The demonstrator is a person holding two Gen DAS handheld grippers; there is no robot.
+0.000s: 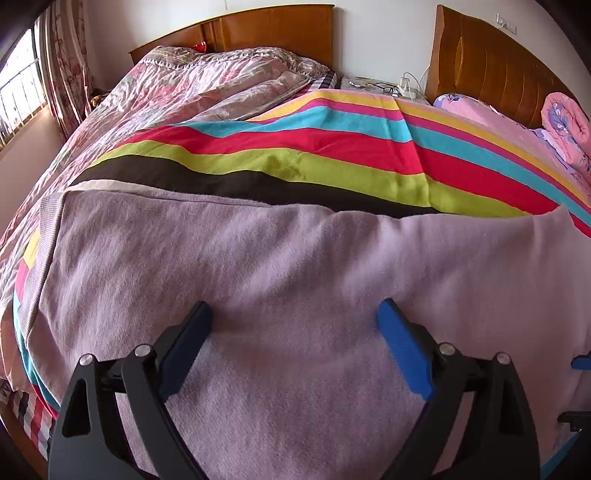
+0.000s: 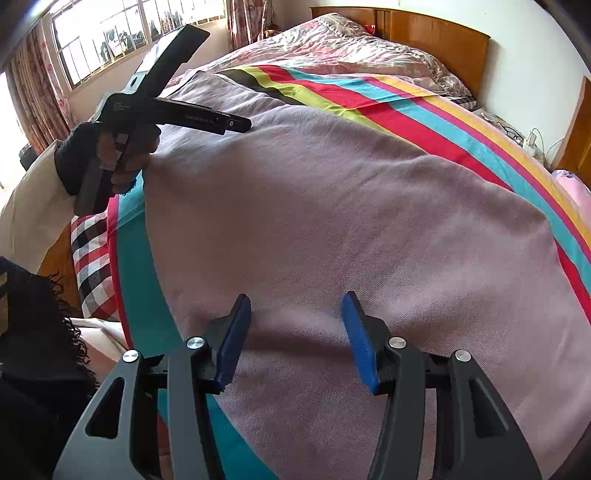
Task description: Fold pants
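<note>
The pale lilac knitted pants lie spread flat over the near part of the bed, on top of a broad-striped blanket of black, lime, red, turquoise, pink and yellow bands. In the left wrist view the lilac cloth fills everything from nine o'clock round to three, its far edge making a soft fold line against the black stripe.

The left claw stands wide over the cloth, blue pads well apart, nothing between them but the flat knit underneath. The right claw is about half parted, its blue pads close over a shallow wrinkle in the pants; neither pad pinches the fabric. From the right wrist view, the left claw's black handle shows at ten o'clock, held by a hand in a dark cuff and cream sleeve at the corner of the pants.

No boxes or baskets are in sight. Beyond the stripes, at twelve o'clock, a crumpled pink floral quilt runs up to a brown wooden headboard. At two o'clock sits a second wooden headboard with a rolled pink flowered duvet. Between the beds, spectacles and a white power strip lie on a small stand. A barred window with floral curtains lights the room.
</note>
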